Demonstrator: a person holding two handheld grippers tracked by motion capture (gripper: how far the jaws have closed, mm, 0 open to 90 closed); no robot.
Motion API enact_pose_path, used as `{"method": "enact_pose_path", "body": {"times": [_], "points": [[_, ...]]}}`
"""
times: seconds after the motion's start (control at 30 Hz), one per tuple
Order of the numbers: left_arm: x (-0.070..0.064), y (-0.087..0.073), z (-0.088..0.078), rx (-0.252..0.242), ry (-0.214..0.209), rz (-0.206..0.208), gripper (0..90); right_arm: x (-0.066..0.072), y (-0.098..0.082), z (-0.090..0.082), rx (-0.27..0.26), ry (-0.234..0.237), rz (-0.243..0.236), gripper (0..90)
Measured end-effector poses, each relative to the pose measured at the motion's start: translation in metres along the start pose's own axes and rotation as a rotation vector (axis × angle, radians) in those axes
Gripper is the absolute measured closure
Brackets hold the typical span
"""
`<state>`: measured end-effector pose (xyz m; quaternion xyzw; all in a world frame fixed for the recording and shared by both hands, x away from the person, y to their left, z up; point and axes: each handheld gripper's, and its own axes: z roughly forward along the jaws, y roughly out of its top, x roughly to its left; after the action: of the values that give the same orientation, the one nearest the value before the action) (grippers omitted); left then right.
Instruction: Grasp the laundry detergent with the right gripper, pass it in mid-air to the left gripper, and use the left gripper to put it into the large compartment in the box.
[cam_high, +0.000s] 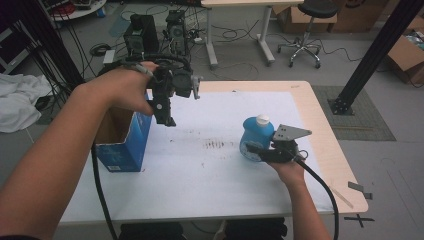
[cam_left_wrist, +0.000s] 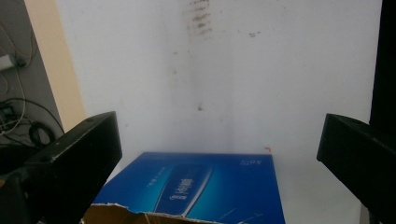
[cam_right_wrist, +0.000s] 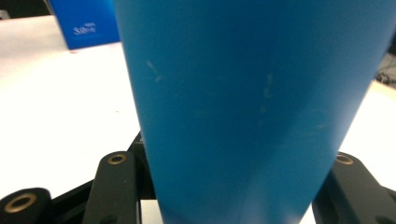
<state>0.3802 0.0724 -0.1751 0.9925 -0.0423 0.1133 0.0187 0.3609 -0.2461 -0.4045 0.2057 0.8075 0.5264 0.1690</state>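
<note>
Bottle (cam_high: 257, 138), blue with a white cap, is sitting upright at the right of the white table (cam_high: 215, 190), and the right gripper (cam_high: 256, 151) is clamping its lower body from the near side, probably for carrying it. Across the table an open blue box (cam_high: 122, 142) is standing at the left edge, seemingly waiting as the place for the bottle. Above that box the left gripper (cam_high: 165, 117) is hanging, jaws wide apart and holding nothing, perhaps for steadying the box wall.
</note>
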Motion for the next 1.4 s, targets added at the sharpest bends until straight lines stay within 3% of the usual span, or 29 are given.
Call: {"method": "enact_pose_path", "body": {"times": [0.23,0.5,0.77,1.03,1.4], "points": [[-0.003,0.010,0.001,-0.004,-0.013,0.018,0.3,0.016,0.023,-0.016,-0.038,0.061,-0.048,45.6],[-0.007,0.015,0.004,0.005,-0.040,0.023,0.3,0.037,0.049,-0.014,-0.039,0.130,-0.111,45.6],[-0.010,0.016,0.008,0.013,-0.064,0.024,0.2,0.050,0.059,0.005,-0.036,0.221,-0.127,45.5],[-0.016,0.018,0.016,0.015,-0.098,0.016,0.2,0.067,0.062,0.037,-0.028,0.310,-0.132,45.3],[-0.034,0.023,0.032,0.003,-0.145,0.037,0.1,0.080,0.061,0.072,-0.035,0.375,-0.115,45.3]]}}
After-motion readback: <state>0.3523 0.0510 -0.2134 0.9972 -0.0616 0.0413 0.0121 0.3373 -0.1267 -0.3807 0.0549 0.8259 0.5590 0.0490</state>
